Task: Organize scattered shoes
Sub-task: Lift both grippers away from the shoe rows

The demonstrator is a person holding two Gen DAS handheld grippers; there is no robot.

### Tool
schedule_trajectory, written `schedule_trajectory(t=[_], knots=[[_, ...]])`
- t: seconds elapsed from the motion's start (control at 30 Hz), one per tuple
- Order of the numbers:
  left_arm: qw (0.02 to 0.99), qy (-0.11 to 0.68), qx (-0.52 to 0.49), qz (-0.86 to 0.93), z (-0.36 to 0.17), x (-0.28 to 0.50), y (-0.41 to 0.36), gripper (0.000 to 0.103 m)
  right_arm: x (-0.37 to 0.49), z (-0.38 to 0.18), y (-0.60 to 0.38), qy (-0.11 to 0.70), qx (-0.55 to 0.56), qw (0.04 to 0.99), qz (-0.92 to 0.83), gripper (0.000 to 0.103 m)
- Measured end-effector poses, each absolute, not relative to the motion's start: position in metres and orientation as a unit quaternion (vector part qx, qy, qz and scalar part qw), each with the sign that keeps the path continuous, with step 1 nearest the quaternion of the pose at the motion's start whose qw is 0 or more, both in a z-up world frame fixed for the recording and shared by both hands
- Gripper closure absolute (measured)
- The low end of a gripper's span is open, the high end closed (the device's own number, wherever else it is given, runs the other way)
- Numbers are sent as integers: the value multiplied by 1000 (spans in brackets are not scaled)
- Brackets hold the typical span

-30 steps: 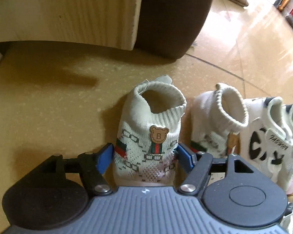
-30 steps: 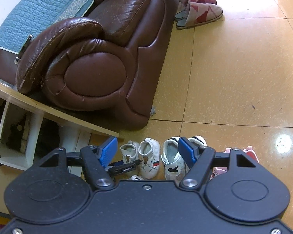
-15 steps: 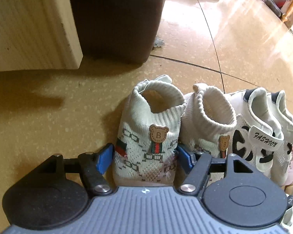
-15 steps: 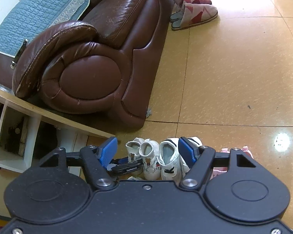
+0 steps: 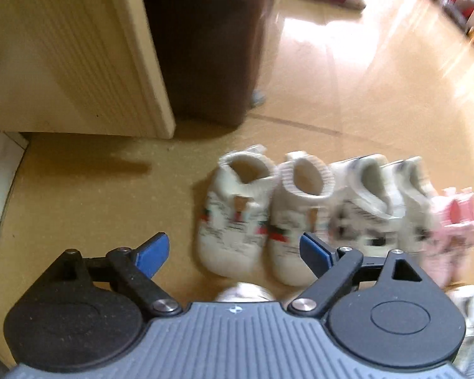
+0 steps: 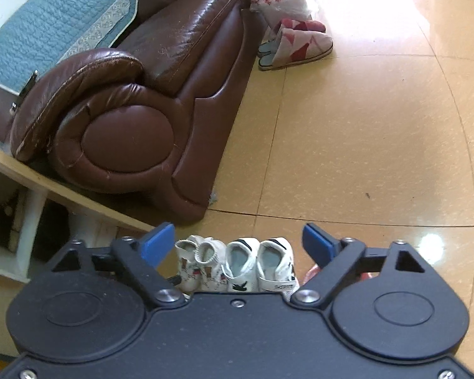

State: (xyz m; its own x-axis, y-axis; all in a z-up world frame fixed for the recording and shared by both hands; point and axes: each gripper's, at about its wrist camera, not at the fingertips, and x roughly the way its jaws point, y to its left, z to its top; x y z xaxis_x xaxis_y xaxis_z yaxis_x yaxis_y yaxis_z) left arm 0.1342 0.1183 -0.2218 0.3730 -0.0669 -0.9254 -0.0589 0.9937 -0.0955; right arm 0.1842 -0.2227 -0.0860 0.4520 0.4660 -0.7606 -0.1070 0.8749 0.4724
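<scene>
Floor (image 6: 363,145): bare tile far and right of the shoe row, open for movement; sofa (image 6: 136,120) and wooden cabinet (image 5: 63,57) bound the left. Knit shoes (image 5: 256,214): cream pair, ribbed cuffs, red-green stripe, upright and touching, leftmost in the row, against white sneakers (image 5: 379,202); pink shoes (image 5: 455,218) at right end. Left gripper (image 5: 233,252): jaws just widened, spread, nothing pinched, above the knit pair. Right gripper (image 6: 237,243): jaws just widened, spread, empty.
</scene>
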Motion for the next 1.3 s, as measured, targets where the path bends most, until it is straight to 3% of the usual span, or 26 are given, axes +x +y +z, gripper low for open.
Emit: schedule_trajectory(t=[0.1,0.2,0.67,0.87,1.3], knots=[[834,543,-98,-6,-187,109,108,13,168,-86,-218,486,156,844,163,0],[838,536,-106,-9,-163,88,96,0,146,-92,-209,500,122,842,162,0],[865,494,-87,-7,-52,-9,56,0,35,-114,-198,515,90,844,116,0],[871,490,-39,8,-46,-44,39,0,-16,-127,-178,519,35,848,100,0],[842,539,-11,-24,-88,-64,34,0,-67,-170,-162,579,11,809,94,1]])
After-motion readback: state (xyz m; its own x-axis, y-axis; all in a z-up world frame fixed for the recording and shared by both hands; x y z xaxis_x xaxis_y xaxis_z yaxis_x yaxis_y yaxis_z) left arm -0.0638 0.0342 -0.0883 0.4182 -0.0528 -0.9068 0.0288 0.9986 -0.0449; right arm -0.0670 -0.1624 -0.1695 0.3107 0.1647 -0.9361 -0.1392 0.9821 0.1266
